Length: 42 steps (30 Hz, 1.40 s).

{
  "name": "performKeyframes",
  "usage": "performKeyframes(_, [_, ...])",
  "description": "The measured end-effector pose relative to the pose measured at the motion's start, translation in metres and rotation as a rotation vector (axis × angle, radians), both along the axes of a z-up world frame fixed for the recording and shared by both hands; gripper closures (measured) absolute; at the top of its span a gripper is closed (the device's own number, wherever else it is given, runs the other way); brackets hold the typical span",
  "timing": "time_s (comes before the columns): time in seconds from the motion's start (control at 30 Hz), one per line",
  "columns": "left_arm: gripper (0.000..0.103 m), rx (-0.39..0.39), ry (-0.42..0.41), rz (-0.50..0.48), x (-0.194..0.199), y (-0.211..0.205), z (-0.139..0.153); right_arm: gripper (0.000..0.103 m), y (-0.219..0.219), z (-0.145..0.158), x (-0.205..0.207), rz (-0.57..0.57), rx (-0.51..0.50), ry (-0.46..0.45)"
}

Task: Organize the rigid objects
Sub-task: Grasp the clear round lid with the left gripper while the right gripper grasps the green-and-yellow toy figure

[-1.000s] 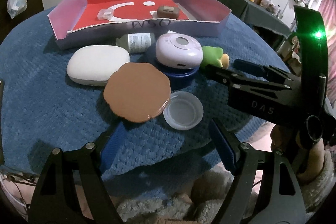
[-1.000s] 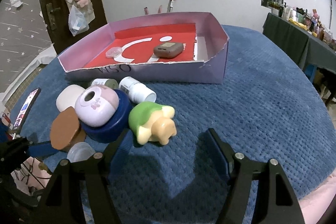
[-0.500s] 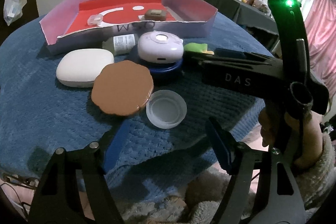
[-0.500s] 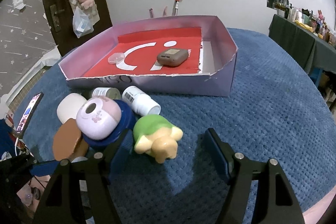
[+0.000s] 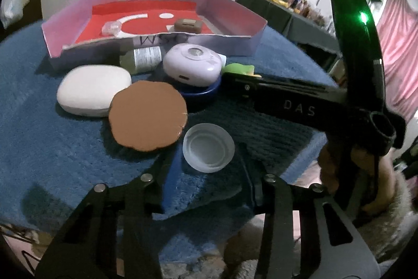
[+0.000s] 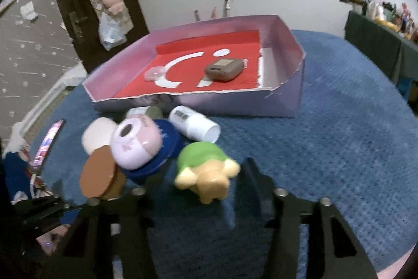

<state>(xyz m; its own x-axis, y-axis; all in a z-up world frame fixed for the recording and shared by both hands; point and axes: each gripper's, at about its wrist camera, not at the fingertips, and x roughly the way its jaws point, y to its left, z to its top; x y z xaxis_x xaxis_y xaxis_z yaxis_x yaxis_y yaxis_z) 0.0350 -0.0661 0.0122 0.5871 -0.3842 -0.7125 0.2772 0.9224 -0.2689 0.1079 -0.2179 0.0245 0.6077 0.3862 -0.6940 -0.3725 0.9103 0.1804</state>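
A clear plastic lid [image 5: 208,147] lies on the blue cloth, just ahead of and between the fingers of my left gripper [image 5: 209,170], which is open with a small gap either side. A green and yellow toy [image 6: 206,169] sits between the fingers of my right gripper [image 6: 202,186], also open and close to its sides. A brown disc [image 5: 147,115], a white case [image 5: 92,89], a lilac round case [image 5: 193,66] on a blue lid [image 5: 202,93] and a bottle [image 5: 142,59] crowd together. The pink box [image 5: 235,43] holds a brown case [image 5: 188,25] and a small clear piece [image 5: 111,27].
A white bottle [image 6: 194,126] lies on its side before the box wall. A phone [image 6: 48,143] rests at the left table edge. The right gripper's body [image 5: 295,101] crosses the left wrist view. Open blue cloth [image 6: 326,148] spreads to the right.
Both grippers have moved forward and their jaws have narrowed: the left around the clear lid, the right around the green toy. The objects have not shifted.
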Motion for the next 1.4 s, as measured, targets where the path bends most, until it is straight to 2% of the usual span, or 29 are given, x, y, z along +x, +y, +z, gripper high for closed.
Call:
performKeyframes(0.1, [0.064,-0.031,0.010,0.001,0.002,0.002,0.000,0.052,0.004,0.001,-0.002,-0.001,-0.025,-0.014])
performKeyframes(0.23, [0.064,0.008,-0.006,-0.006,0.000,-0.006,0.002,0.052,0.006,0.003,-0.006,-0.008,-0.037,-0.024])
performKeyframes(0.43, [0.064,0.021,-0.022,-0.035,-0.006,-0.012,0.005,0.052,0.002,0.014,-0.013,-0.025,-0.037,-0.056])
performKeyframes(0.67, [0.064,0.036,-0.093,-0.051,-0.015,-0.013,0.024,0.052,0.004,0.032,-0.019,-0.022,-0.030,-0.097])
performKeyframes(0.8, [0.064,0.033,-0.130,-0.027,-0.014,-0.004,0.036,0.052,0.006,0.037,-0.019,-0.025,-0.031,-0.110])
performKeyframes(1.1, [0.064,0.024,-0.146,0.043,0.001,0.025,0.046,0.052,0.007,0.042,-0.017,-0.026,-0.027,-0.116])
performKeyframes(1.4, [0.064,0.037,-0.187,0.067,0.019,0.036,0.060,0.052,0.013,0.053,-0.018,-0.011,-0.019,-0.139])
